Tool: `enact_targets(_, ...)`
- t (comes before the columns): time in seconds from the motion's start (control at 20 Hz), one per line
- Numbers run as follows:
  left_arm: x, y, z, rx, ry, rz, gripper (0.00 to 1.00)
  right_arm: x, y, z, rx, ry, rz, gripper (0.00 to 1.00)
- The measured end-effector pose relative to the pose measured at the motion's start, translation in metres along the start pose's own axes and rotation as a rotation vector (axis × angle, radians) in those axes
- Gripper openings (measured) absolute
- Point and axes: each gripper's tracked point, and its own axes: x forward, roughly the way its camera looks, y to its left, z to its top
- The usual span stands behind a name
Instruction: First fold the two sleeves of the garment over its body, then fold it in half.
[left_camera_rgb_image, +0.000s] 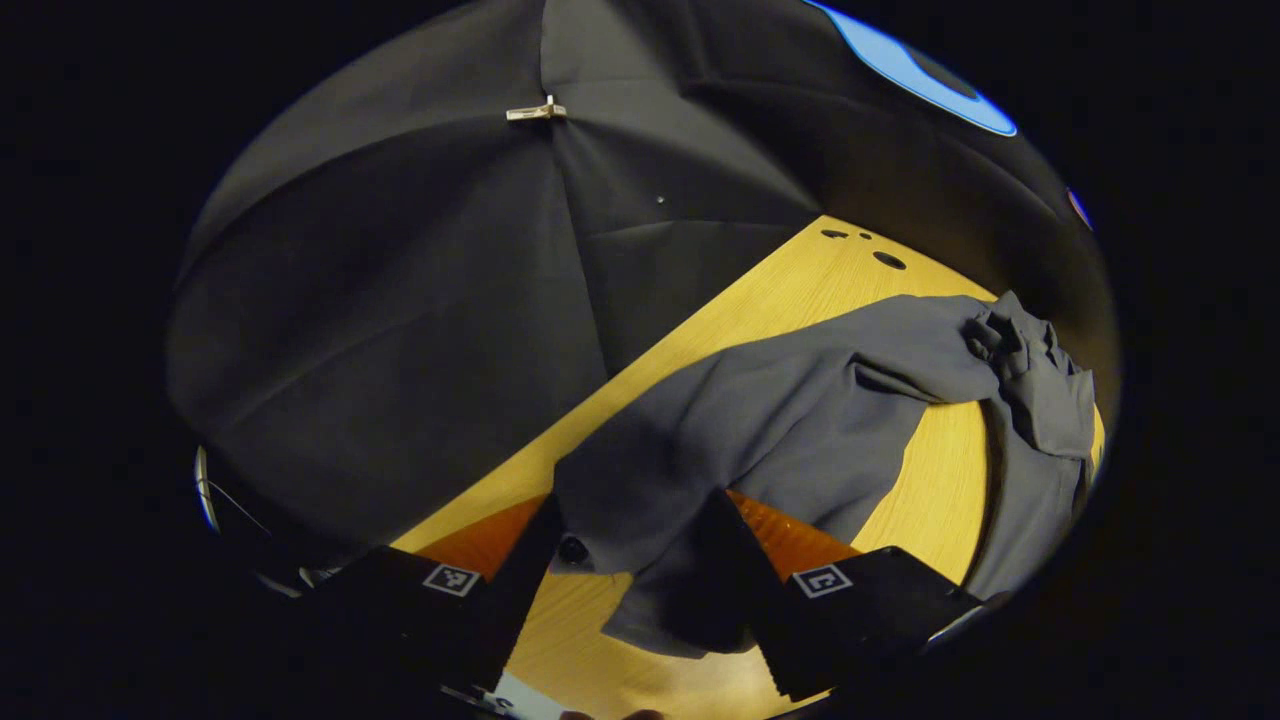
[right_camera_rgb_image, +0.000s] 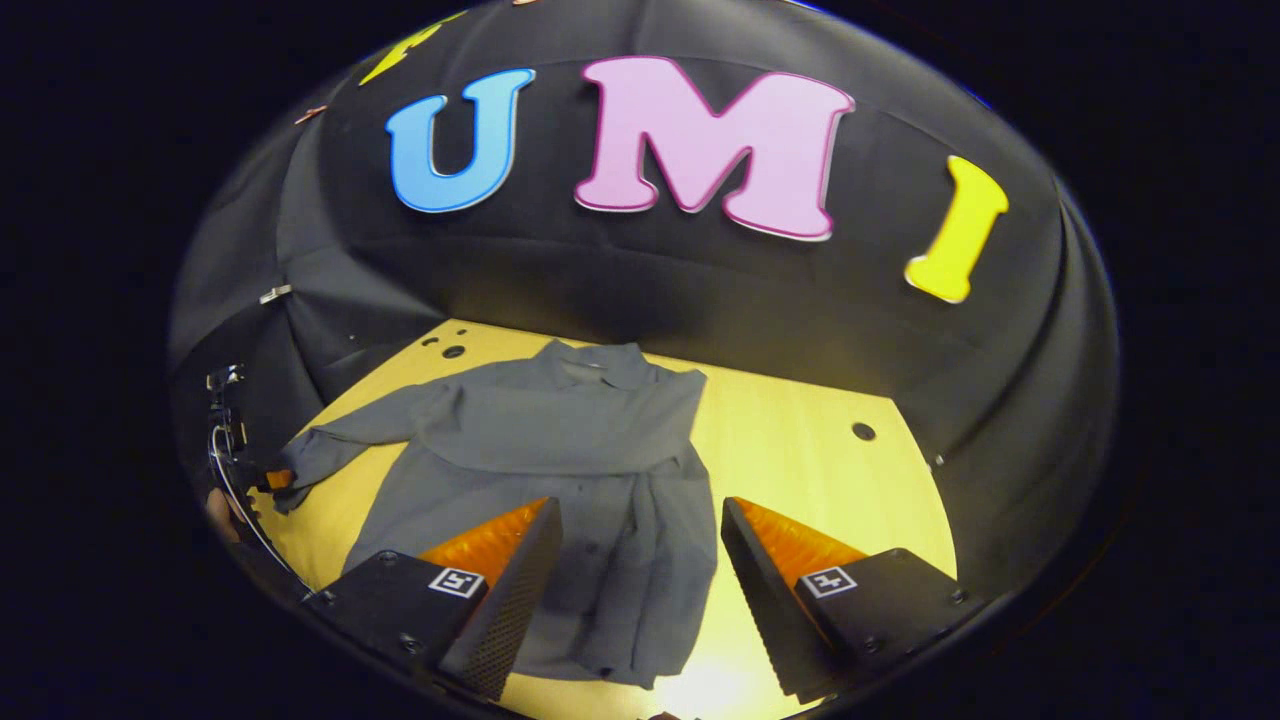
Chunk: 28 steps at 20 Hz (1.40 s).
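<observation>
Black cloth walls back the wooden table (right_camera_rgb_image: 800, 440) where the grey shirt (right_camera_rgb_image: 560, 450) lies, one sleeve already over its body. Left gripper (left_camera_rgb_image: 640, 570) pinches the other sleeve's cuff (left_camera_rgb_image: 640, 560) near the table's edge, ready to fold; right gripper (right_camera_rgb_image: 640, 590) hovers released above the hem

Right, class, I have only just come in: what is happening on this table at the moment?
A person with two handheld grippers is folding a grey shirt on a wooden table. The left gripper has a sleeve end between its fingers, lifted off the table. The right gripper hovers open above the shirt's hem, holding nothing.
</observation>
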Motion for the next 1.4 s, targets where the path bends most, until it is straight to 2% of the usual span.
enact_targets(0.2, -0.005, -0.002, -0.002, 0.038, 0.021, -0.058, 0.94, -0.018, -0.015, -0.024, 0.068, 0.035, -0.058, 0.98)
enact_targets(0.25, -0.001, -0.010, -0.003, 0.065, 0.023, -0.076, 0.84, -0.023, -0.017, -0.028, 0.075, 0.040, -0.069, 0.98)
enact_targets(0.4, -0.002, -0.036, -0.002, 0.178, 0.012, -0.143, 0.19, -0.039, -0.021, -0.034, 0.023, 0.014, -0.093, 0.98)
enact_targets(0.5, -0.001, -0.039, -0.001, 0.172, 0.006, -0.130, 0.06, -0.045, -0.014, -0.037, 0.031, 0.006, -0.073, 0.98)
enact_targets(0.55, -0.005, -0.044, -0.001, 0.151, 0.013, -0.152, 0.06, -0.046, -0.016, -0.038, 0.022, -0.001, -0.070, 0.98)
enact_targets(0.6, -0.018, -0.053, 0.007, 0.087, 0.003, -0.178, 0.06, -0.045, -0.024, -0.034, -0.026, -0.023, -0.080, 0.98)
enact_targets(0.65, -0.028, -0.052, 0.028, 0.040, -0.040, -0.168, 0.06, -0.044, -0.030, -0.029, -0.056, -0.045, -0.075, 0.98)
enact_targets(0.7, -0.040, -0.057, 0.041, 0.013, -0.068, -0.174, 0.06, -0.040, -0.035, -0.030, -0.048, -0.040, -0.053, 0.98)
enact_targets(0.8, -0.054, -0.066, 0.069, -0.034, -0.105, -0.174, 0.05, -0.034, -0.051, -0.027, -0.013, -0.044, -0.059, 0.99)
enact_targets(0.9, -0.062, -0.085, 0.089, -0.002, -0.142, -0.166, 0.05, -0.028, -0.069, -0.026, 0.040, -0.051, -0.073, 0.98)
enact_targets(1.0, -0.076, -0.123, 0.111, 0.015, -0.173, -0.202, 0.08, -0.023, -0.094, -0.029, 0.031, -0.047, -0.100, 0.98)
enact_targets(1.05, -0.082, -0.133, 0.125, 0.029, -0.197, -0.185, 0.05, -0.023, -0.101, -0.028, 0.037, -0.051, -0.107, 0.98)
enact_targets(1.1, -0.091, -0.155, 0.151, 0.067, -0.248, -0.183, 0.05, -0.026, -0.111, -0.028, 0.057, -0.052, -0.115, 0.98)
enact_targets(1.25, -0.112, -0.261, 0.188, 0.125, -0.316, -0.316, 0.05, -0.029, -0.138, -0.037, 0.107, -0.052, -0.164, 0.98)
enact_targets(1.4, -0.131, -0.371, 0.184, 0.243, -0.327, -0.451, 0.05, -0.035, -0.158, -0.054, 0.155, -0.031, -0.197, 0.98)
